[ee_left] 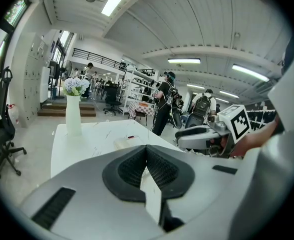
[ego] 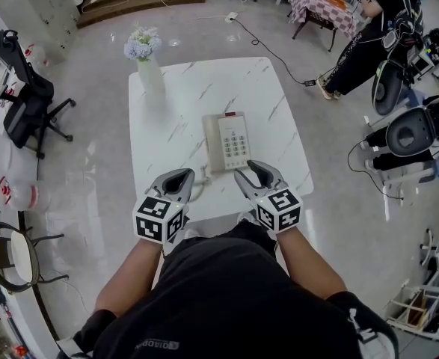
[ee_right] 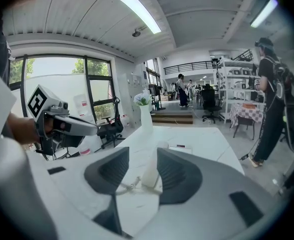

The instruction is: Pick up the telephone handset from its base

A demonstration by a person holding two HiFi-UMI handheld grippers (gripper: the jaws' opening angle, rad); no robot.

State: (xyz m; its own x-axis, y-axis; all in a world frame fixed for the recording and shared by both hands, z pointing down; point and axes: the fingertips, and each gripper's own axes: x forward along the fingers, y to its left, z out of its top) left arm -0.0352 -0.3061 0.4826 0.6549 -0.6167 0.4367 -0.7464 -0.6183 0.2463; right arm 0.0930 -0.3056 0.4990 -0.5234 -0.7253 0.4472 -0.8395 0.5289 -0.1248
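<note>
Lining up on the handset
Right gripper fingers stand apart, aimed at the cradled handset for a grab; left gripper fingers closed, empty, idle over the bench.

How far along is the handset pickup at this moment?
Nothing is done yet: the handset lies on its base. In hand: the right tongs are open, aimed at it but short of it; the left tongs are shut and empty. Left: reach, close on the handset, lift.
</note>
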